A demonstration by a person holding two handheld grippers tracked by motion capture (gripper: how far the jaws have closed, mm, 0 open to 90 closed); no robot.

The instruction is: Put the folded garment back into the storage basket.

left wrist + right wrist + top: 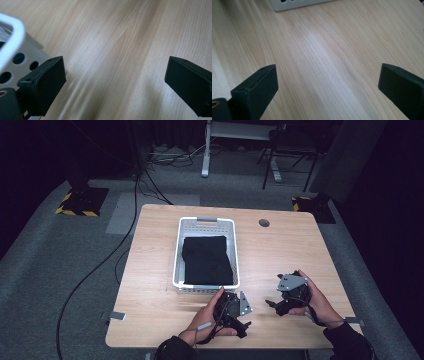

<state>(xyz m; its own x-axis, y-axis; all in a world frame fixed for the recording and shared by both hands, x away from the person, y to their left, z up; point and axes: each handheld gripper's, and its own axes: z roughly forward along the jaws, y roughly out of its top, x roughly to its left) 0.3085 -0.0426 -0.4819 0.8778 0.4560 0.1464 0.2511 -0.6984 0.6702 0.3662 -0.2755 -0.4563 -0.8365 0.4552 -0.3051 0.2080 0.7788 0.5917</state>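
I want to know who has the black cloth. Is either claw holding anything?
No. The left claw and right claw are open over bare table. The black cloth lies in the white basket.

Each hand holds a black gripper; the left gripper carries a grey three-cornered plate at its side, the right gripper one on top, dotted with small dark holes; a thin cable trails from each along the wrist; both sleeves are black. In the gripper views the jaws are blocky, matt black, square-ended; a small screw hole marks the top of each; a brass-coloured ring shows at the lower left corner.
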